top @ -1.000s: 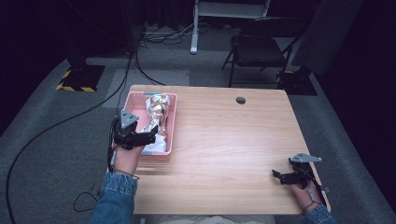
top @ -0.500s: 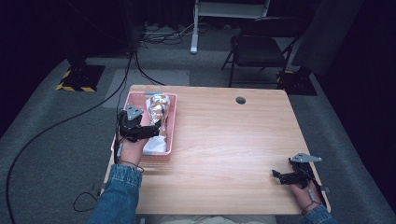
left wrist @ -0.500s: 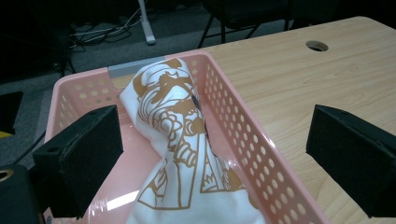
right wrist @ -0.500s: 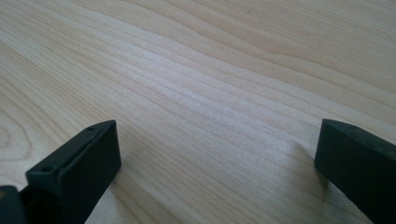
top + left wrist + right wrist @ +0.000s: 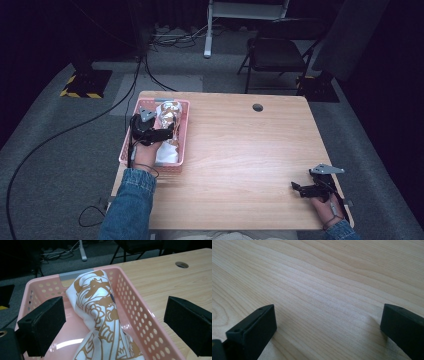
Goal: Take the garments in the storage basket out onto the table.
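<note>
Since the earlier frames the left gripper (image 5: 167,134) has moved farther up the pink basket (image 5: 122,155), from its near end toward its middle, while the right gripper (image 5: 299,189) has stayed put at the lower right of the table (image 5: 240,160).

That basket sits at the left edge of the table in the high view, its long side running along the edge, so there is little bare wood on its left. To its right the wood lies bare across the middle of the frame, as far as a small round hole (image 5: 257,107) near the far edge. The right gripper rests close to the table's right edge and near corner.

Inside the basket lies a white cloth with a brown print (image 5: 100,315), bunched and twisted along its length, reaching the far wall.

In the left gripper view the jaws stand wide apart over the basket, the cloth lying between and below them, not pinched. In the right gripper view the jaws are likewise wide, with nothing but bare wood (image 5: 324,285) between them.
</note>
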The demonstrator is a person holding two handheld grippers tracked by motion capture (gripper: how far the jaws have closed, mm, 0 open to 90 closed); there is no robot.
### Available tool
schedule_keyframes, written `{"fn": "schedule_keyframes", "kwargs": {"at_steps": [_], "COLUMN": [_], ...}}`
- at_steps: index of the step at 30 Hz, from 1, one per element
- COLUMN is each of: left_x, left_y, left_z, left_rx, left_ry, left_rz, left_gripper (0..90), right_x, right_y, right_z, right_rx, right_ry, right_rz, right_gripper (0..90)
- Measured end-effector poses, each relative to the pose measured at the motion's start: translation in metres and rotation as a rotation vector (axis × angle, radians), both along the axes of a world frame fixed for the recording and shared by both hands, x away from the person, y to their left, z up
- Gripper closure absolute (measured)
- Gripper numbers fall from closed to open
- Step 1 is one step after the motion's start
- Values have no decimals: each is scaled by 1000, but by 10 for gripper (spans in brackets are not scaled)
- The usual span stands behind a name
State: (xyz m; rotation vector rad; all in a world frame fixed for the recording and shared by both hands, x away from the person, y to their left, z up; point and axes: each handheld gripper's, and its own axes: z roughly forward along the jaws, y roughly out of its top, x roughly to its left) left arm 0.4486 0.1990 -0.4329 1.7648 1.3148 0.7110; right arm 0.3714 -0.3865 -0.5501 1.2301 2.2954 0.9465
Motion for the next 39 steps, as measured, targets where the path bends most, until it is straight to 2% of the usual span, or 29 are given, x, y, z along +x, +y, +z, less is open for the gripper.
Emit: {"fn": "schedule_keyframes", "kwargs": {"at_steps": [8,10,16,20,22,29,39], "left_x": [16,19,30,36,41,50,59], "left_y": [-3,-3,-1,-1,-1,0,-1], "left_z": [-11,-14,-25,-32,-36,-49,-58], "left_rx": [24,43,47,48,50,53,59], "left_ry": [36,59,105,141,184,275,348], "left_rz": [4,4,-1,-3,-10,-18,-5], "left_gripper": [35,46,60,67,73,88,131], "right_x": [0,0,0,0,0,0,0], "right_y": [0,0,0,0,0,1,1], "right_z": [0,0,0,0,0,0,0], "right_rx": [0,0,0,-1,-1,-1,-1], "right_ry": [0,-1,-1,-1,-1,-1,-1], "right_rz": [-1,-1,-3,-4,-5,-7,-8], "right_gripper": [3,3,3,3,3,3,3]}}
